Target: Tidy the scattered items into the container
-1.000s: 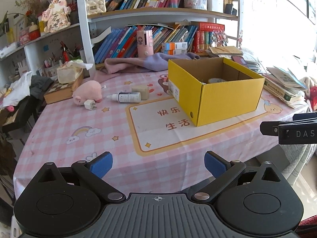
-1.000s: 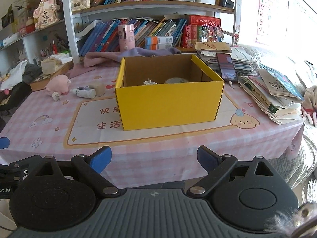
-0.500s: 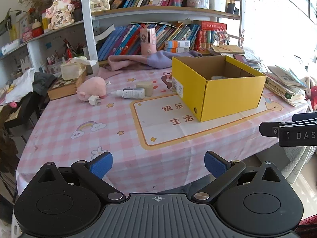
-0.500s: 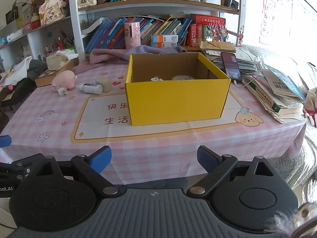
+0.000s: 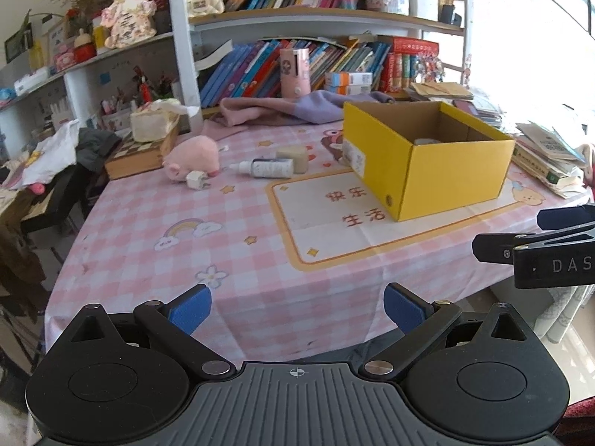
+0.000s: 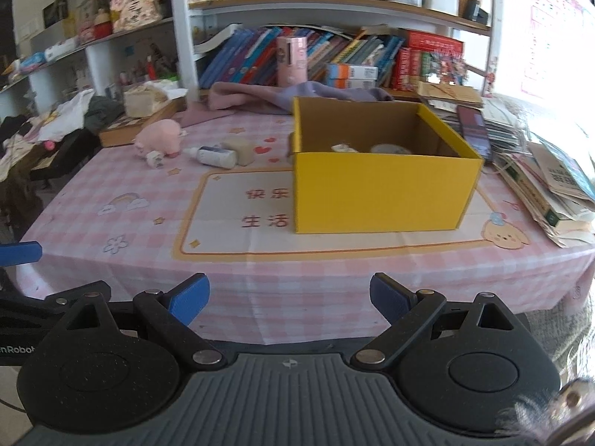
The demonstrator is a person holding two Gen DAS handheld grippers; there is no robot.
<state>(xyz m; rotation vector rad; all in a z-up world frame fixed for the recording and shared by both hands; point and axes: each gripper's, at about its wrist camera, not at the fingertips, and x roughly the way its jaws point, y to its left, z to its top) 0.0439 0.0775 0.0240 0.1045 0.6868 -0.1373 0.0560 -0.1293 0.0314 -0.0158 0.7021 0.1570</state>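
Observation:
An open yellow cardboard box (image 5: 442, 178) (image 6: 379, 193) stands on the pink checked tablecloth and holds a few small items. Left of it lie a pink plush pig (image 5: 193, 156) (image 6: 161, 141), a small white plug (image 5: 196, 180) (image 6: 155, 158), a white dropper bottle (image 5: 266, 167) (image 6: 214, 156) and a beige block (image 5: 293, 158) (image 6: 241, 148). My left gripper (image 5: 297, 310) is open and empty, off the table's near edge. My right gripper (image 6: 288, 299) is open and empty, also short of the near edge, facing the box.
A pile of books and papers (image 6: 550, 186) lies right of the box with a phone (image 6: 474, 130). A purple-pink cloth (image 5: 290, 109) and a tissue box (image 5: 152, 126) sit at the back. Bookshelves (image 5: 334, 63) rise behind the table. The other gripper (image 5: 539, 249) shows at the right.
Both grippers have pulled back from the table and drifted right; the table and box look farther off. Both stay open and empty. No object has moved.

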